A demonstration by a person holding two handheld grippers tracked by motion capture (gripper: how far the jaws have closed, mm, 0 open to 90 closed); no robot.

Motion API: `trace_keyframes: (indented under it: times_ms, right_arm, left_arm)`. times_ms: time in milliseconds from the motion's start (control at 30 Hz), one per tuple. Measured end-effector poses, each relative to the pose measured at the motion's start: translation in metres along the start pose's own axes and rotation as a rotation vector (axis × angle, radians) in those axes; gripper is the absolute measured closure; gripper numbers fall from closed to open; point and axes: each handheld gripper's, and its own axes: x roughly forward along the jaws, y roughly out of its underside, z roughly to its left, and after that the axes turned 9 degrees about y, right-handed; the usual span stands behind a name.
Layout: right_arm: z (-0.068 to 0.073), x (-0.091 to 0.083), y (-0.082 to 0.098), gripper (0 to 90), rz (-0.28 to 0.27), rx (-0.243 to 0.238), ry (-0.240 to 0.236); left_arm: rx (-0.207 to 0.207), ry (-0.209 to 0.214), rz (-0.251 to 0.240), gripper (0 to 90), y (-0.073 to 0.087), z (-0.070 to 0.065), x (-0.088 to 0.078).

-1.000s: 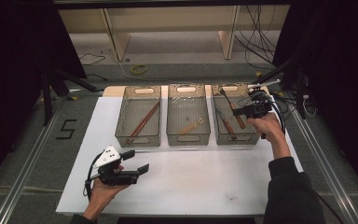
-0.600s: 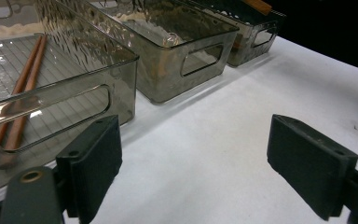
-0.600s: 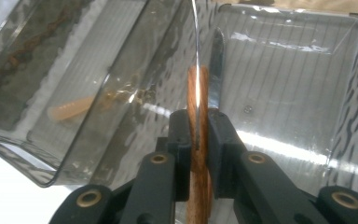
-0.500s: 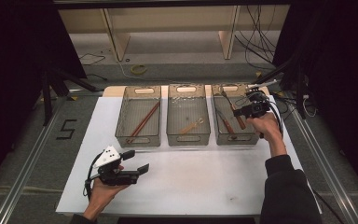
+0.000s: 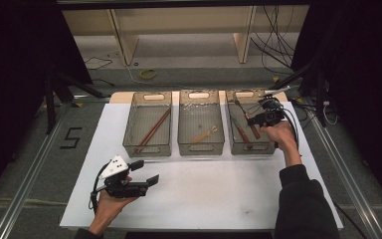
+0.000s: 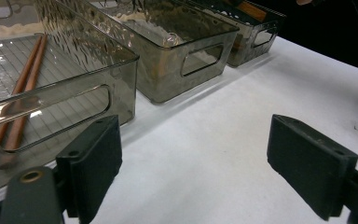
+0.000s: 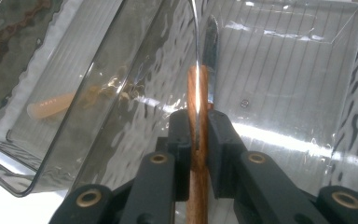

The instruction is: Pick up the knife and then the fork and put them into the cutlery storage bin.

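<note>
My right gripper (image 5: 253, 121) hangs over the right clear bin (image 5: 251, 149), shut on the wooden handle of a knife (image 7: 198, 88). The knife's steel blade (image 7: 210, 42) points ahead into that bin. Another brown-handled utensil (image 5: 241, 134) lies on the bin's floor. My left gripper (image 5: 145, 172) rests low at the front left of the white table (image 5: 219, 194), turned on its side. Its jaws stand wide open over bare tabletop, and the black pads (image 6: 93, 163) hold nothing.
Three smoky clear bins stand in a row at the back of the table. The left bin (image 5: 146, 148) holds a pair of brown chopsticks (image 6: 23, 93). A pale wooden utensil (image 5: 204, 134) lies in the middle bin (image 5: 201, 148). Cables trail off the right side.
</note>
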Motion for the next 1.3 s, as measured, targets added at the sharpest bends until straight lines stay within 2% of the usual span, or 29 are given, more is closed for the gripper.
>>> trace_keyframes:
  times_ms: [733,833,933,1100,1300]
  right_arm:
    - [0.004,0.017,-0.001,81.1,0.039,0.020,0.033]
    - [0.007,0.020,-0.002,79.9,0.047,0.003,0.059]
    - [0.008,0.020,-0.003,74.7,0.027,0.017,0.029]
    - [0.011,0.014,-0.004,71.8,0.011,0.009,0.023]
    - [0.012,0.006,-0.001,64.6,-0.022,0.001,-0.019]
  left_arm:
    - [0.000,0.001,-0.001,17.1,0.000,0.000,0.000]
    - [0.000,0.001,0.000,17.1,0.000,0.000,0.000]
    - [0.000,0.001,-0.001,17.1,0.000,0.000,0.000]
    - [0.000,0.002,-0.002,17.1,0.000,0.000,0.000]
    - [0.002,0.001,0.000,17.1,0.000,0.000,0.000]
